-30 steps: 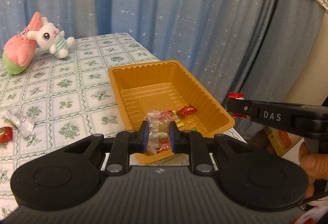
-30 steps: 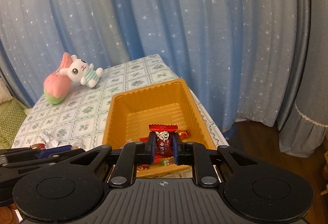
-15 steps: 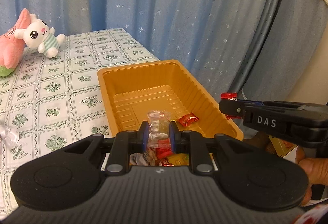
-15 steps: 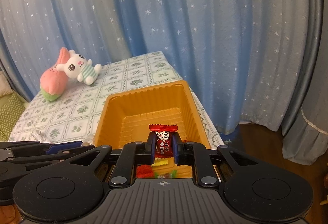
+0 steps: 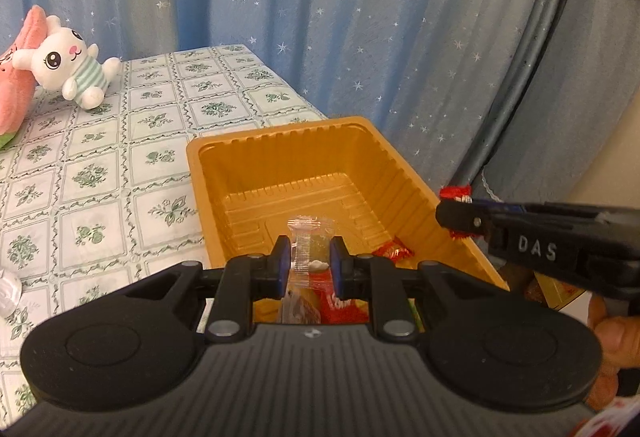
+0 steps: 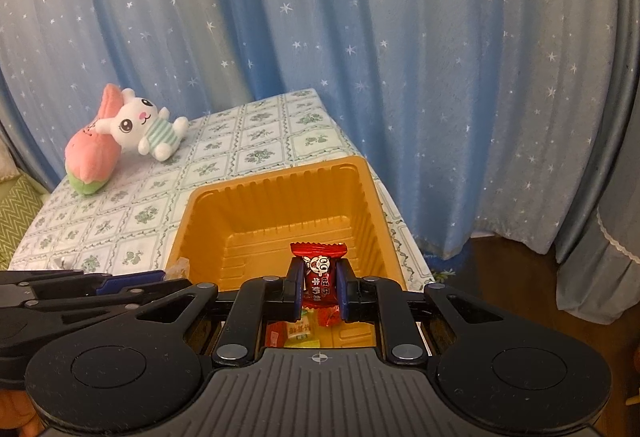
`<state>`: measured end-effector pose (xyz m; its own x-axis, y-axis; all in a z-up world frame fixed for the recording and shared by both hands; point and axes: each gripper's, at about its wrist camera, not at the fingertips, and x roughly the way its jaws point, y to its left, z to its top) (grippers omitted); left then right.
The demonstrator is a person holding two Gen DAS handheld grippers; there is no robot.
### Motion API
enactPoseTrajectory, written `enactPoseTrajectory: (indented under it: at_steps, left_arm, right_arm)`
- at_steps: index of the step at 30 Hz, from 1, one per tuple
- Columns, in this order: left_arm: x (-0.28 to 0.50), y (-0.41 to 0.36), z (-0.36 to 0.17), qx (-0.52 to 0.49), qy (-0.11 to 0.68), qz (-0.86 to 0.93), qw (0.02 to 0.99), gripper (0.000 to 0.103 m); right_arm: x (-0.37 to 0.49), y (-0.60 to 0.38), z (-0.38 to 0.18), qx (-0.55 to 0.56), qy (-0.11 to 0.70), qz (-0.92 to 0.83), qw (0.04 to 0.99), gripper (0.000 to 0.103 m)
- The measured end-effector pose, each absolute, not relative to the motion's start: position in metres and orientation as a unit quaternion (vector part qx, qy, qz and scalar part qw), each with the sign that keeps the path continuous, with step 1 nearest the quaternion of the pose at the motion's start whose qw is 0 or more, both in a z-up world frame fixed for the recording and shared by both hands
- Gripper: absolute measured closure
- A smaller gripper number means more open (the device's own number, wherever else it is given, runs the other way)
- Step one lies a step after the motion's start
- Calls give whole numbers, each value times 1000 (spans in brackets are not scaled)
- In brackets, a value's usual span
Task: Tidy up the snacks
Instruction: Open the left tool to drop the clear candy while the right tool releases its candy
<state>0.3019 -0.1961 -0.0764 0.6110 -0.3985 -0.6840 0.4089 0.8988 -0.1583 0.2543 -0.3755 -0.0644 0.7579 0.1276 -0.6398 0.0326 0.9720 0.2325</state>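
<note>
An orange plastic tray (image 5: 280, 157) (image 6: 276, 197) sits at the table's right edge with several wrapped snacks at its near end. My left gripper (image 5: 306, 263) is shut on a clear-wrapped candy (image 5: 308, 241) and holds it above the tray's near end. My right gripper (image 6: 319, 283) is shut on a red-wrapped candy (image 6: 318, 277), also above the tray's near end. In the left wrist view the right gripper (image 5: 460, 217) reaches in from the right over the tray's right rim. In the right wrist view the left gripper (image 6: 152, 281) lies at the left, by the tray's left wall.
A white bunny plush (image 5: 68, 65) (image 6: 140, 125) leans on a pink plush (image 6: 92, 157) at the table's far left. A silver wrapped snack (image 5: 8, 289) lies on the tablecloth at left. Blue star curtains hang behind. The floor drops off right of the tray.
Both grippers have moved forward over the tray's near end, each still holding its candy. The left gripper has shifted right, away from the loose snacks on the cloth.
</note>
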Motion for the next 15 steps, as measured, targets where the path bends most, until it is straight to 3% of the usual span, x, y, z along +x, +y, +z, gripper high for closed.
enactPoseTrajectory:
  at_steps: [15]
  left_arm:
    - [294, -164, -82, 5, 379, -180, 908, 82]
  right_arm:
    - [255, -383, -68, 133, 348, 27, 928, 86]
